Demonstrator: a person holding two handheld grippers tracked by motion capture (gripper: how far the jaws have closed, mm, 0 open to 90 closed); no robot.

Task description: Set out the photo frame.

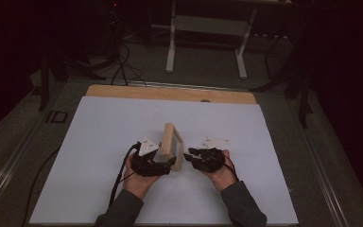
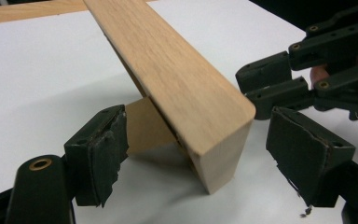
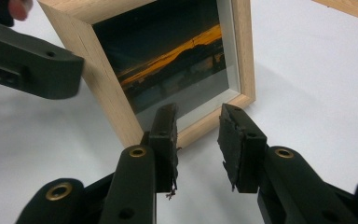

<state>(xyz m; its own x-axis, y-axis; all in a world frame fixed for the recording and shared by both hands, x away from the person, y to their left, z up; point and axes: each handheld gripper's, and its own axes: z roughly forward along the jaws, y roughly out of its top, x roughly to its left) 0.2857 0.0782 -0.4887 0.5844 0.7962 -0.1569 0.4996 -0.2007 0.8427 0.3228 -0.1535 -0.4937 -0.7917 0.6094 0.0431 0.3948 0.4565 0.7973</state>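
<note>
A light wooden picture frame (image 1: 171,142) stands on edge on the white board (image 1: 99,142), propped by a brown easel back (image 2: 144,126). It holds a sunset photo (image 3: 168,60) behind glass. My left gripper (image 1: 166,163) is at the frame's back side. In the left gripper view its jaws (image 2: 198,116) stand wide apart on either side of the frame's near end (image 2: 214,140), touching nothing. My right gripper (image 1: 189,155) is at the frame's picture side. Its jaws (image 3: 198,112) are a little apart, just in front of the frame's bottom rail (image 3: 209,121), with nothing between them.
The white board lies on a wooden tabletop (image 1: 170,93) whose far edge shows. A black cable (image 1: 120,175) trails from the left gripper toward the person. Beyond the table are white desk legs (image 1: 171,42) and floor cables (image 1: 123,66) in a dark room.
</note>
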